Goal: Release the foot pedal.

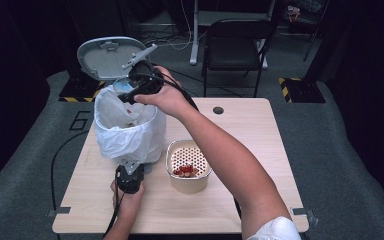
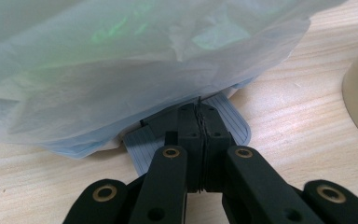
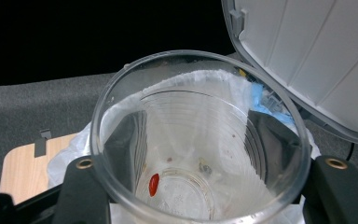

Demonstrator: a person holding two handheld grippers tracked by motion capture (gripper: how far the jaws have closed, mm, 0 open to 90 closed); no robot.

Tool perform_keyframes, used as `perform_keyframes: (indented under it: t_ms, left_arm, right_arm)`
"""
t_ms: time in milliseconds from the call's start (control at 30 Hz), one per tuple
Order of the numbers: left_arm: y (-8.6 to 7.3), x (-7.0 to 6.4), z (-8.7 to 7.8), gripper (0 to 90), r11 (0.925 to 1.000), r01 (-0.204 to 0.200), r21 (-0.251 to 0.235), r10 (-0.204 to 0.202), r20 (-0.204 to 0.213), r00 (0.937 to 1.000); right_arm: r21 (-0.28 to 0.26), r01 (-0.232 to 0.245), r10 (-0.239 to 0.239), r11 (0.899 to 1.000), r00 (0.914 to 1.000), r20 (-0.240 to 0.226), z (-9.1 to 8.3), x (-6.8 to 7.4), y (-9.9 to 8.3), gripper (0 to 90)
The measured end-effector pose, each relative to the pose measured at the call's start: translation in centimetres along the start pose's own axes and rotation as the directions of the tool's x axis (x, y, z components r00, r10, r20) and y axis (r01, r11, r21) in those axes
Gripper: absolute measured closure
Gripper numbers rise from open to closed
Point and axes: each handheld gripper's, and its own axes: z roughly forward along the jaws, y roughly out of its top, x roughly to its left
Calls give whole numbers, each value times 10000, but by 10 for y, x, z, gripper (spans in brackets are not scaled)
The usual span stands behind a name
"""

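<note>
The right claw (image 3: 200,186) held a clear, ribbed plastic cup (image 3: 191,140) between its two black jaws, which pressed against the cup's opposite walls; the cup was tipped so that its open mouth faced back toward the claw's camera and its base pointed away and downward. One small red piece (image 3: 154,184) clung to the inner wall near the base, the cup being otherwise nearly empty. In the high view the right claw (image 1: 142,82) hung above the open mouth of a pedal bin lined with a white plastic bag (image 1: 125,130), the bin's grey hinged lid (image 1: 111,56) standing raised behind it. The left claw (image 2: 200,140), its jaws closed flat against each other with nothing between them, rested on the bin's grey ribbed foot pedal (image 2: 142,144) at the base of the bag, apparently pressing it down to keep the lid up. The left claw (image 1: 130,177) thus lay directly below and nearer the person than the cup. To the right of the bin, on the pale wooden bench (image 1: 250,130), stood a cream perforated container (image 1: 188,167) holding more red pieces (image 1: 185,171). The cup's long axis ran roughly toward the bag, so any remaining contents would probably fall into it.
</note>
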Motion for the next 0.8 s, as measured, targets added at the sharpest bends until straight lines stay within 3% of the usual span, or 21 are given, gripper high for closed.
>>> perform_keyframes:
  t_ms: [167,467,533,567,600,633,800]
  left_arm:
    - [0,0,0,889,10000,-39,23,39,4,10000]
    - [0,0,0,889,10000,-5,7,5,-5,10000]
    - [0,0,0,889,10000,-35,5,35,-1,10000]
    - [0,1,-1,889,9999,-91,82,92,-30,10000]
    - [0,1,0,889,10000,-40,61,40,-33,10000]
    - [1,2,0,889,9998,-203,-9,202,-68,9998]
    - [0,1,0,890,9999,-90,-59,89,-37,10000]
  right_arm:
    - [35,71,-71,10000,10000,58,9,-1,-1,386]
    - [153,-204,197,9997,9987,462,23,-4,-7,351]
    - [-94,-199,205,9998,9969,755,27,-3,-9,260]
    - [-197,-362,378,9992,9955,869,30,-3,-10,152]
    - [-138,-675,685,9976,9932,940,34,-1,-10,122]
    - [-104,-730,737,9973,9927,955,37,-1,-11,122]
    - [-124,-726,736,9973,9901,1198,41,4,-13,84]
